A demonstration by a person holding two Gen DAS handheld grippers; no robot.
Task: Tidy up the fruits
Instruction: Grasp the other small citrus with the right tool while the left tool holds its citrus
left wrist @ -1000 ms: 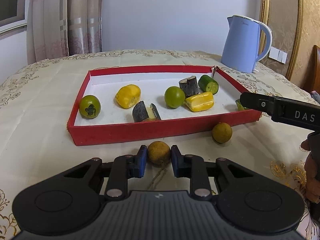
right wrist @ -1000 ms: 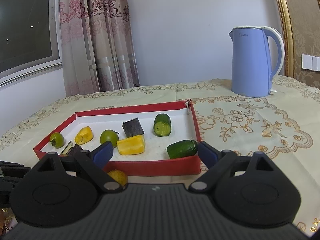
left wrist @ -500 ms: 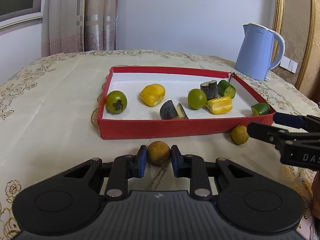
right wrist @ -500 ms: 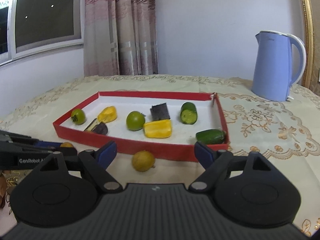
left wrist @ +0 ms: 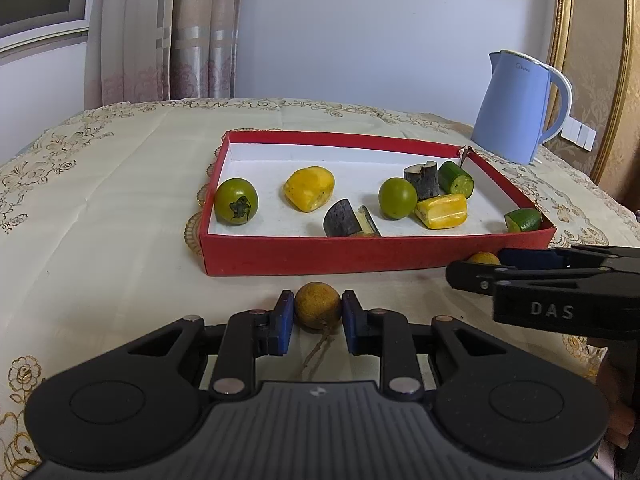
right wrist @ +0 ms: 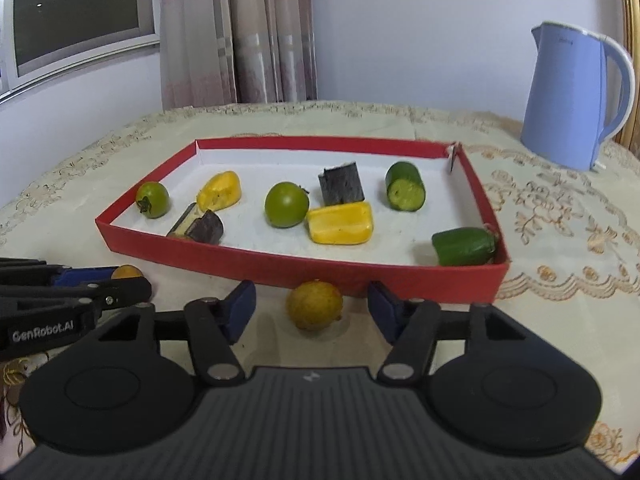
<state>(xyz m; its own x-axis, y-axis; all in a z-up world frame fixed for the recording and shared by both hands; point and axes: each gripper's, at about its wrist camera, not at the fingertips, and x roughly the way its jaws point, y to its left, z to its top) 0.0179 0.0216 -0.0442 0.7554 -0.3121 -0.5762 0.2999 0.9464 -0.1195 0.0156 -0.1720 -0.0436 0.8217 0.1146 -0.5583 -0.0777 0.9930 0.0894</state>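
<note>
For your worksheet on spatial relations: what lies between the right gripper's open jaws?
A small yellow-brown fruit sits on the tablecloth between them, untouched, in front of the red tray; the right wrist view shows it.

A: The tray [right wrist: 304,266] is red outside, white inside. The tablecloth [left wrist: 120,184] is cream with gold floral embroidery.

B: And the fruit?

A: Two green tomatoes [right wrist: 286,204], two yellow pieces [right wrist: 340,223], dark purple-black chunks [right wrist: 341,183], and green cucumber pieces [right wrist: 405,187]. The small round fruit [left wrist: 317,305] looks brownish-yellow, and the second small fruit [right wrist: 315,305] yellower, though that may be the light.

B: The kettle [left wrist: 516,108]?

A: Pale blue. The curtains [right wrist: 236,32] are pinkish with a pale band.
</note>
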